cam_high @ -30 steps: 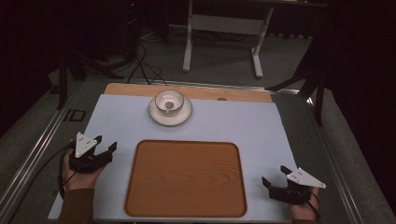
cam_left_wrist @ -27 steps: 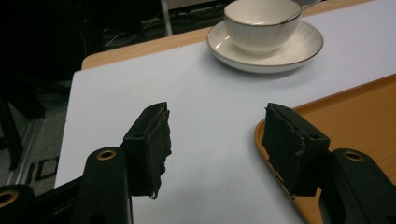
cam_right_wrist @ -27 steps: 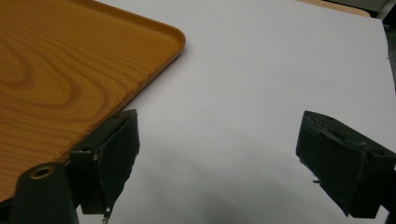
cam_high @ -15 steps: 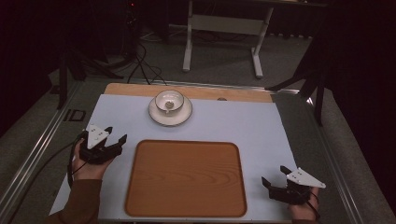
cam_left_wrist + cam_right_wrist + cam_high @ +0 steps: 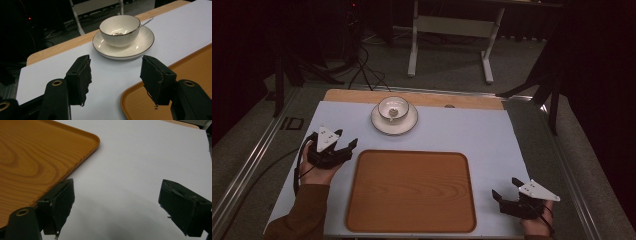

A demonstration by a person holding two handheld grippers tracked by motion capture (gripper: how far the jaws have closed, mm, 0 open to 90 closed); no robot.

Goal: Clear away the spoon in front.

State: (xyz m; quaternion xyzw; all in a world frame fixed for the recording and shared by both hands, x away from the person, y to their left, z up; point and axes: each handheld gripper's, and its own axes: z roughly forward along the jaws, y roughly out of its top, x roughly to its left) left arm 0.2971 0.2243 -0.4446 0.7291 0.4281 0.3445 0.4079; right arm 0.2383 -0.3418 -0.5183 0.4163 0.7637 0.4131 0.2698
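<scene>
**Cup and saucer at the far edge, both tongs wide**

The white cup (image 5: 393, 108) sits on its saucer (image 5: 394, 122) at the table's far side, beyond the wooden tray (image 5: 411, 192). The left gripper (image 5: 343, 144) points toward it from near the tray's far left corner, jaws wide, holding nothing. The right gripper (image 5: 506, 191) sits off the tray's near right corner, jaws wide over the white mat (image 5: 472, 132).

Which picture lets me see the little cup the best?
The left gripper view: the cup is close and large on its saucer, something metallic inside. The high view shows it small and far off.
</scene>
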